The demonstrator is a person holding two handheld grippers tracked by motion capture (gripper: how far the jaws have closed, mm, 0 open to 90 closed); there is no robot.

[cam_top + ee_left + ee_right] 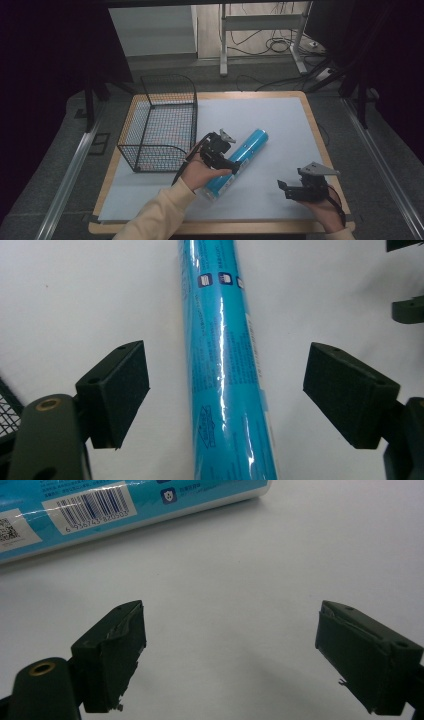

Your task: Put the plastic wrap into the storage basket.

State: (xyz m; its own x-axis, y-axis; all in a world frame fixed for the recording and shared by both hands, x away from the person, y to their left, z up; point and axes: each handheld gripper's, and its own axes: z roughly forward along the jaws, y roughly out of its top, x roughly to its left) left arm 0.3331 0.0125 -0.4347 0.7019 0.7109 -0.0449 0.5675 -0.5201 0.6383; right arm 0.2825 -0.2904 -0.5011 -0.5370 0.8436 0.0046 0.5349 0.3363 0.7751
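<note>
Tube (239,161) between the left gripper's (225,390) jaws: glossy blue wrap, white barcode label, white end. Grippers: black, grey top plates. Wire basket (162,125) beside it: black mesh. Table (310,112): white sheet, tan wooden edge. Sleeve (155,215): cream.

The blue tube (125,510) carries a white label with a barcode (90,507), and the digits under it begin with 6 but are too blurred to read in full. Beside that, at the picture's left edge in the right gripper view, sits part of a QR code (10,530), and farther along the tube a small square icon (169,496) with a white figure. In the left gripper view the tube (225,380) shows small square icons (225,279) and lines of fine white print, all too small to read.
</note>
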